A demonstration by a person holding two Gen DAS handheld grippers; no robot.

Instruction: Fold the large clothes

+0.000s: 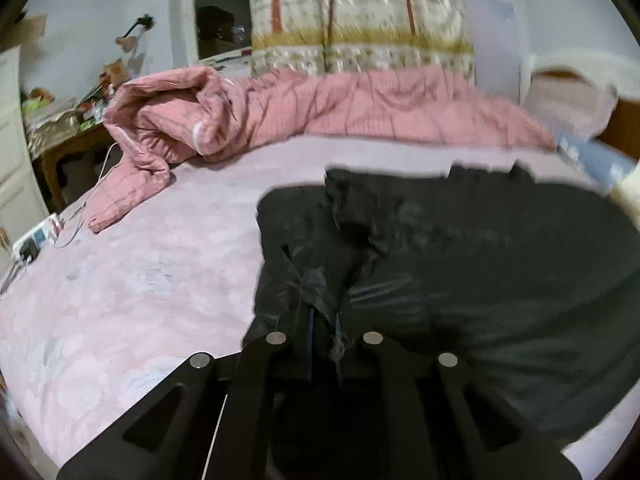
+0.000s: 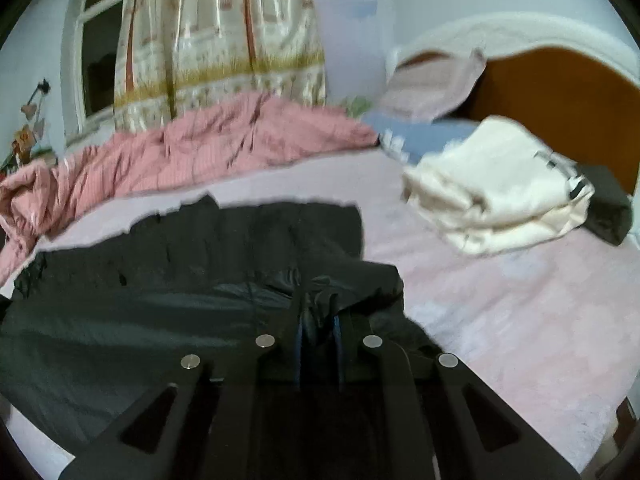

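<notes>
Left wrist view: the left gripper (image 1: 323, 312) was nearly closed, its fingers pinching a bunched edge of the black garment (image 1: 460, 264). The smooth, slightly glossy, wrinkled fabric lay spread over the pale pink bedsheet (image 1: 140, 288). A rumpled pink quilt (image 1: 248, 112) lay beyond.

Right wrist view: the right gripper (image 2: 318, 312) was likewise clamped on a gathered fold of the black garment (image 2: 160, 280), its far hem ragged in outline. A folded cream cloth (image 2: 496, 196) rested well apart, near the wooden headboard (image 2: 560, 96).
</notes>
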